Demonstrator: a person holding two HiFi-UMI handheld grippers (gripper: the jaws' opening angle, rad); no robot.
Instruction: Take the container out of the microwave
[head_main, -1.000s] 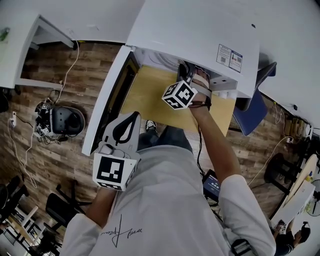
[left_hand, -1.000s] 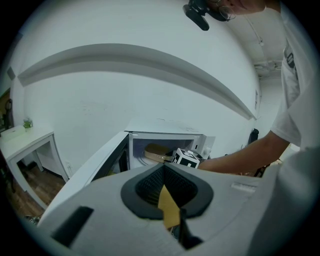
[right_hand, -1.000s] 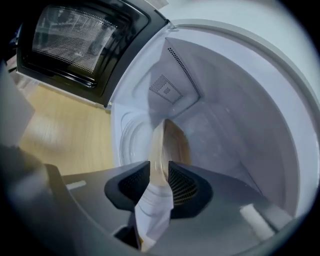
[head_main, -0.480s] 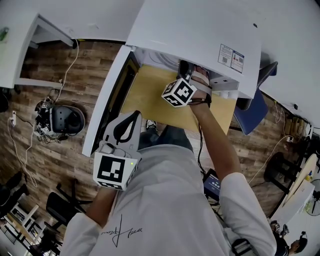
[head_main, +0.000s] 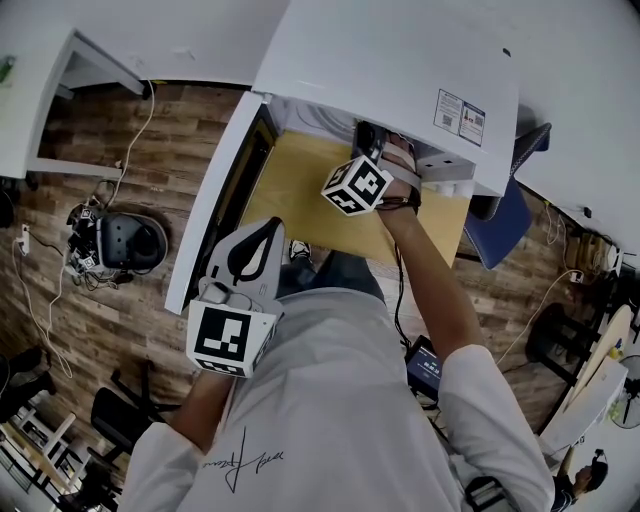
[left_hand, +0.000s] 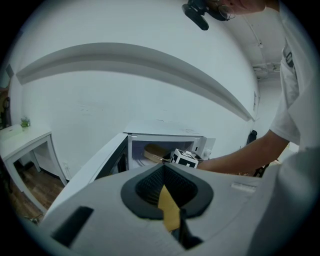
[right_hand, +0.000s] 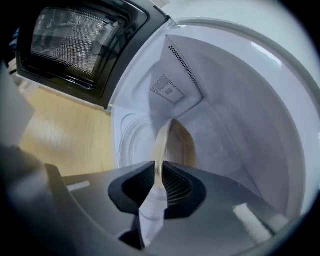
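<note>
Container (right_hand: 161, 142) sits inside the microwave (head_main: 390, 70), on the glass turntable (right_hand: 131, 145), so nothing's out yet.

Going from the left: the microwave door (head_main: 205, 215) is swung wide open over the wooden surface (head_main: 300, 190). The left hand-held gripper (head_main: 262, 240) hangs back by the person's torso, outside the door and well apart from the cavity. Its jaws look pressed together with nothing in them, just a yellowish strip at the seam, so it's basically idle.

The right hand-held gripper (right_hand: 160, 172) is the one that matters. It's reached into the cavity, and the container lies straight ahead of it. One thin side wall comes edge-on right into the gap between the jaws, with the tan body curving off to the right behind it. The jaws are closing, and from the right gripper view the pads already look like they're pinching that wall from both sides.

My guess is the pull has to go straight back along that wall line, out over the sill toward the person. The wall looks thin and flexy, so it could bend or slip.
</note>
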